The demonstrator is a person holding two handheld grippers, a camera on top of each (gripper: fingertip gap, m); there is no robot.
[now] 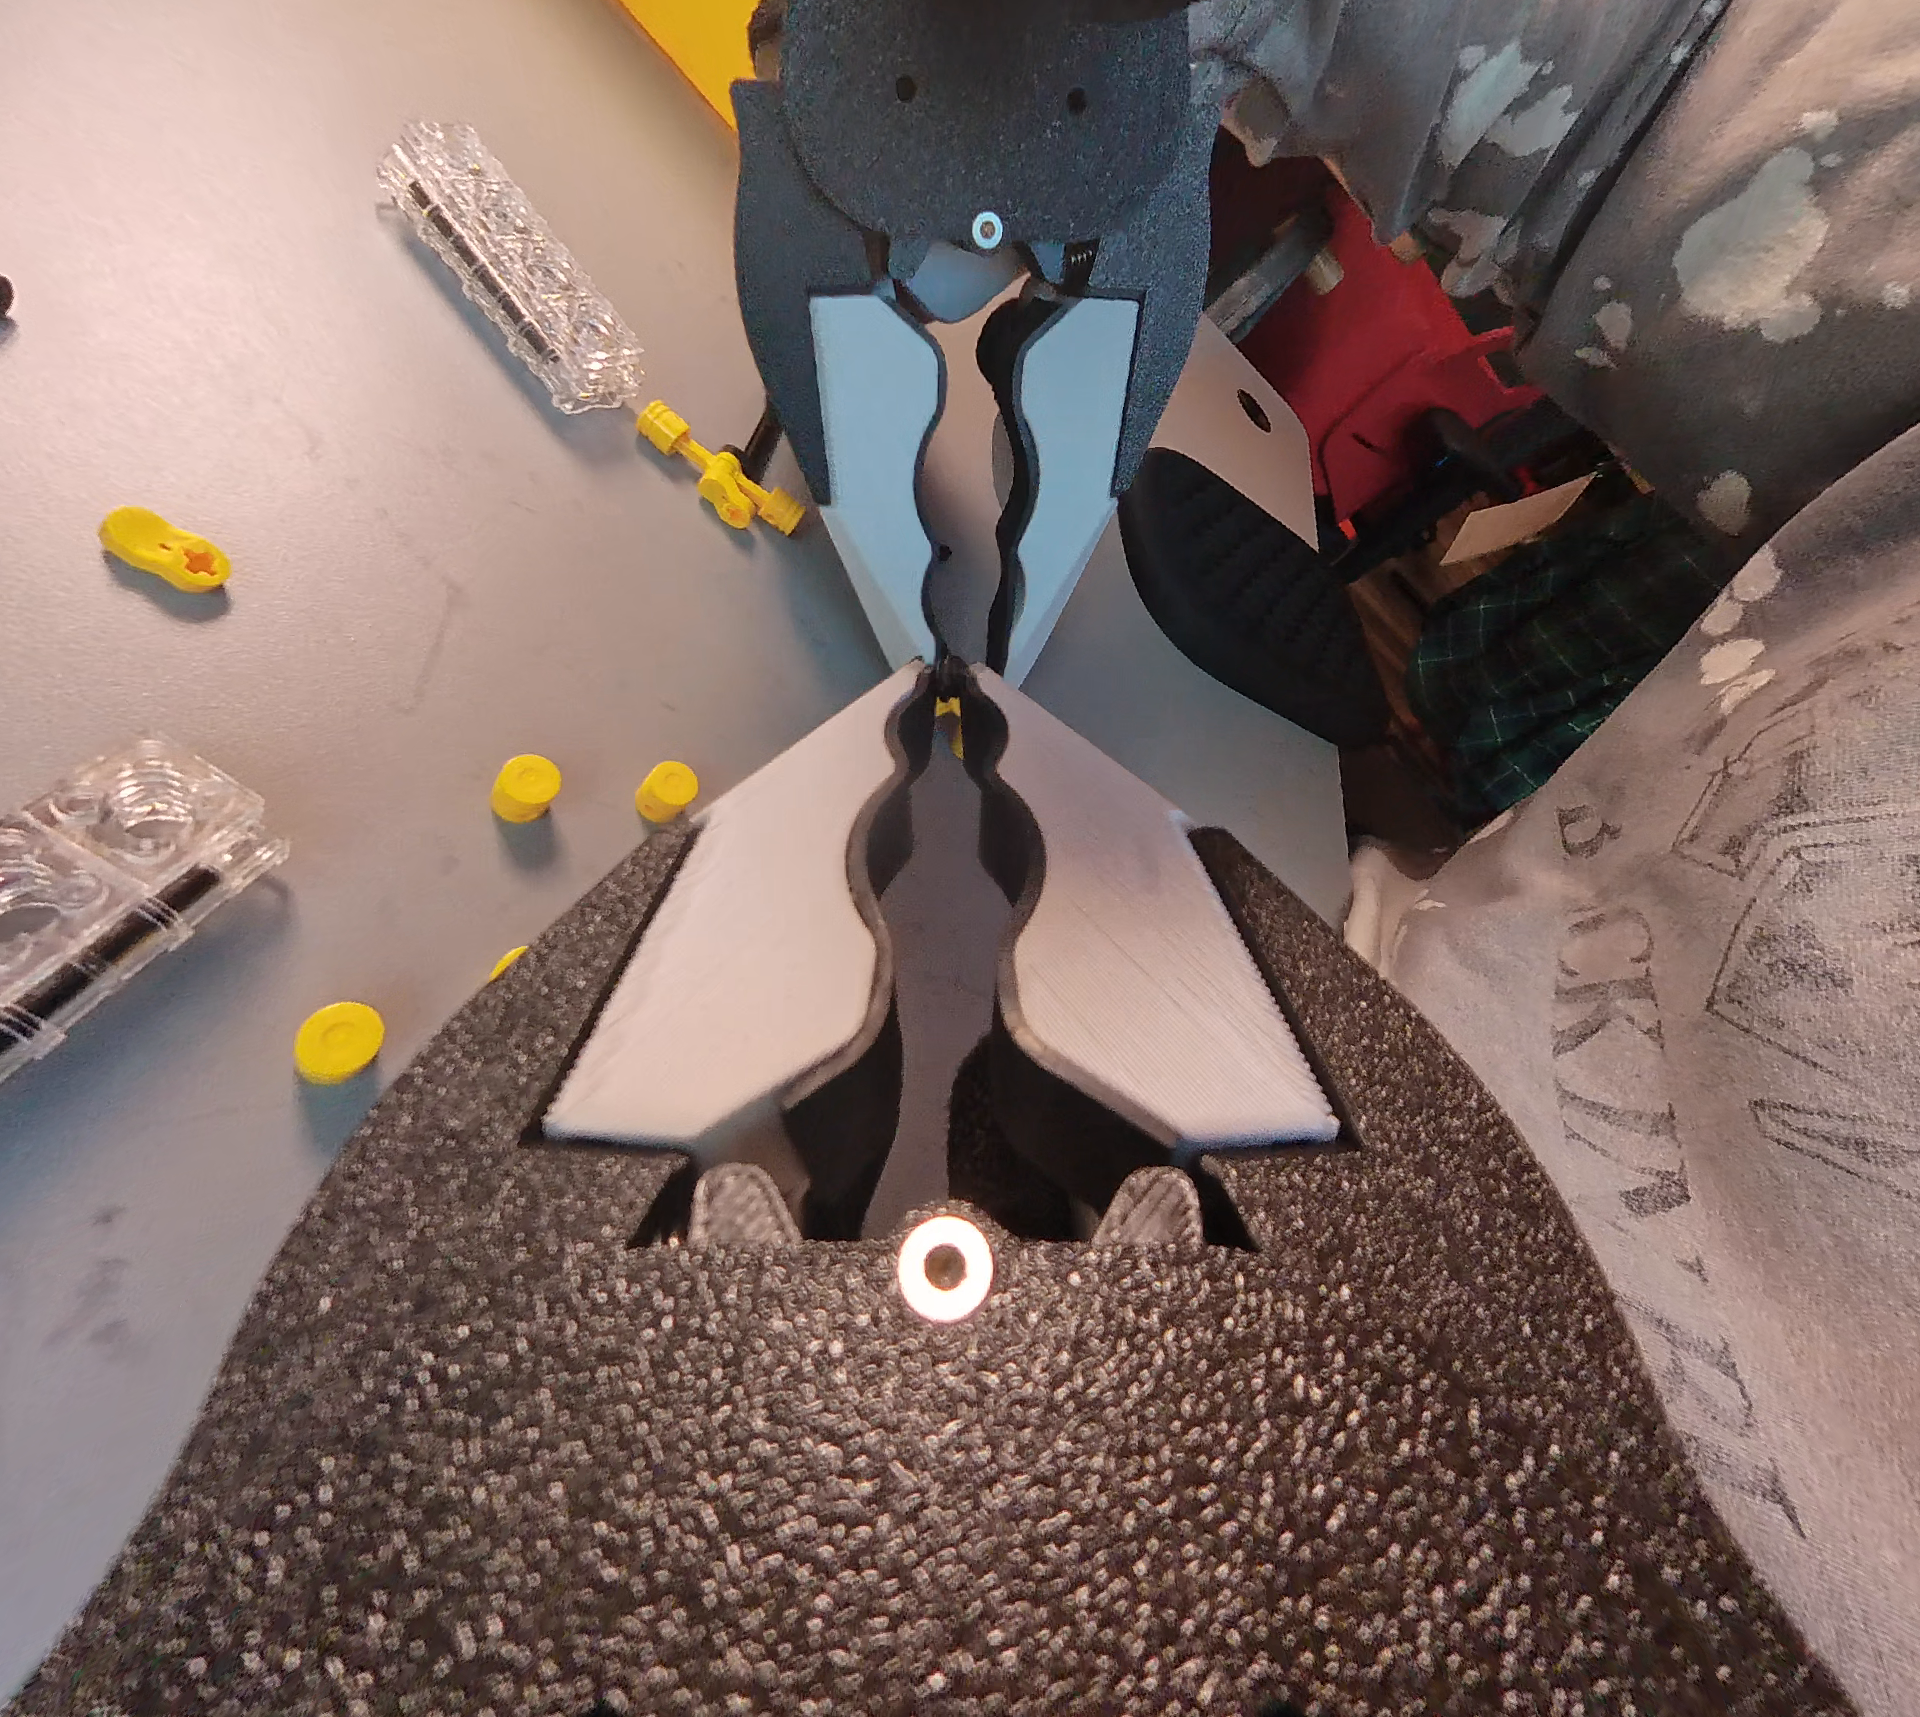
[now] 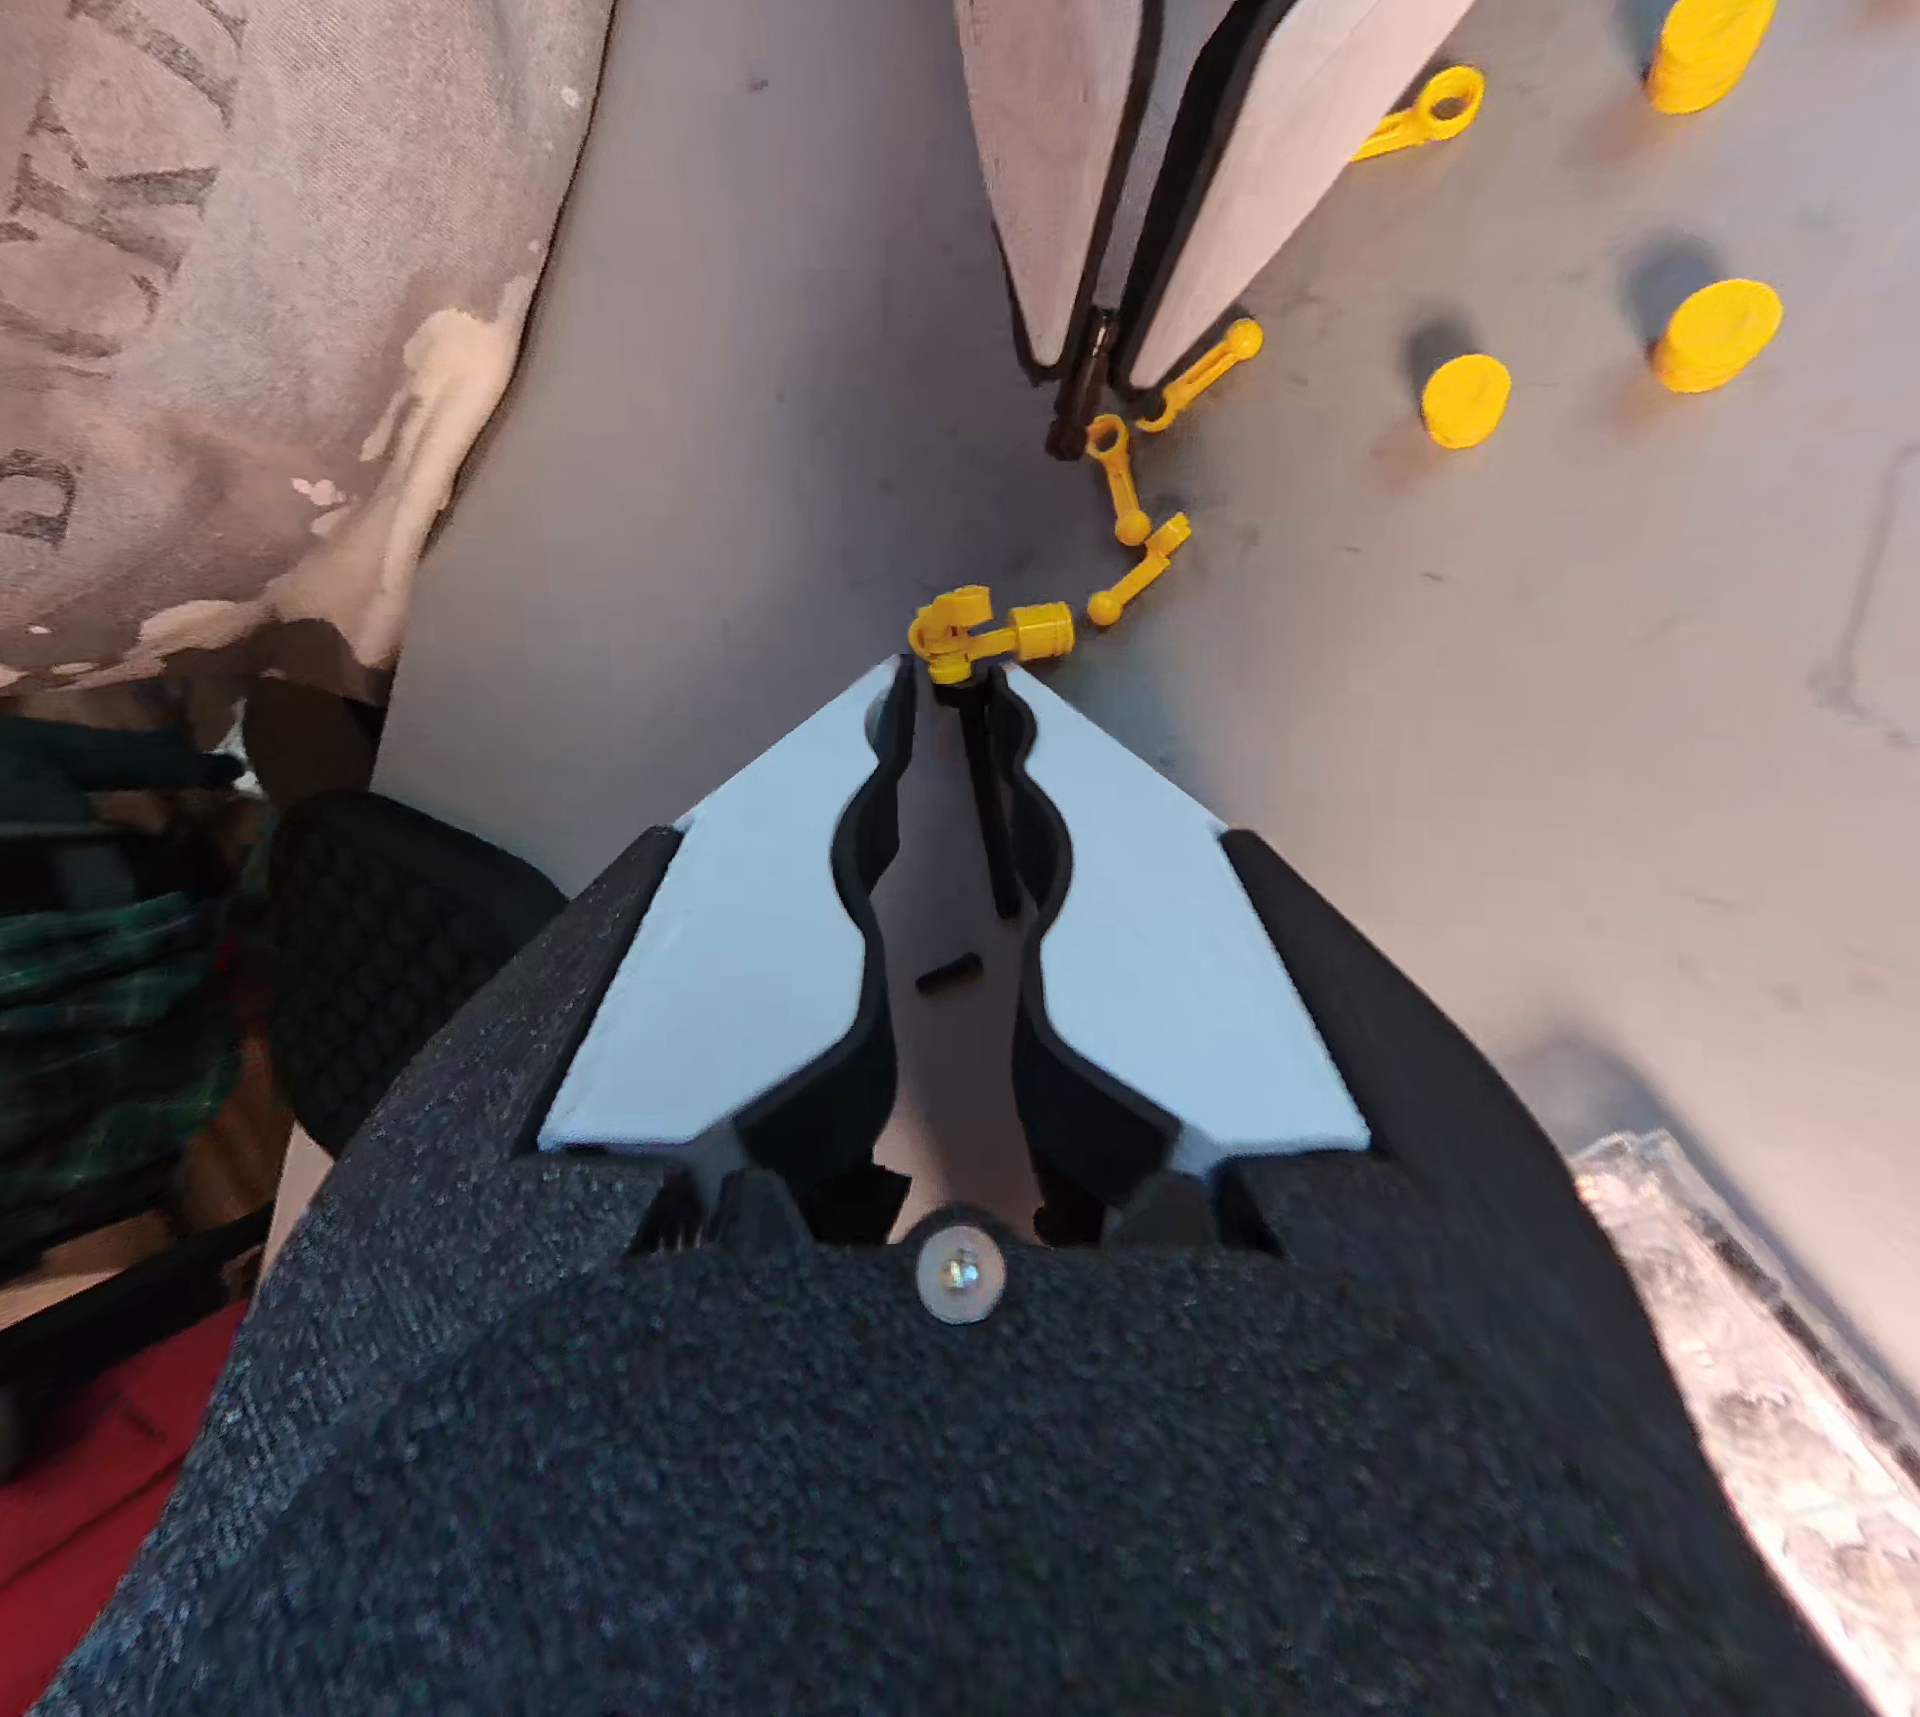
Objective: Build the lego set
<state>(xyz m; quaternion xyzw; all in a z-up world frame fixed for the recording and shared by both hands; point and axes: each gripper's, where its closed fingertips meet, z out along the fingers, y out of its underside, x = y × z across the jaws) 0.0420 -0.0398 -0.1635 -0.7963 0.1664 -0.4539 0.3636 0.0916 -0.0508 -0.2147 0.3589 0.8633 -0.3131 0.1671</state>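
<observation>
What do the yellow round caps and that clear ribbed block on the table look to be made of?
Yellow round caps: apparently moulded plastic, opaque, smooth with a soft sheen and crisp rims. Clear ribbed block: probably hard transparent plastic, glossy; it glints, and a dark rod shows through it. Glass cannot be ruled out. Both lie on the grey table.

grippers tip to tip over the bench

left gripper (image 1: 948, 678) pinches a short black pin (image 2: 1081, 394); right gripper (image 2: 951, 670) clamps a black axle (image 2: 987, 794) carrying a yellow connector (image 2: 987, 628).
</observation>
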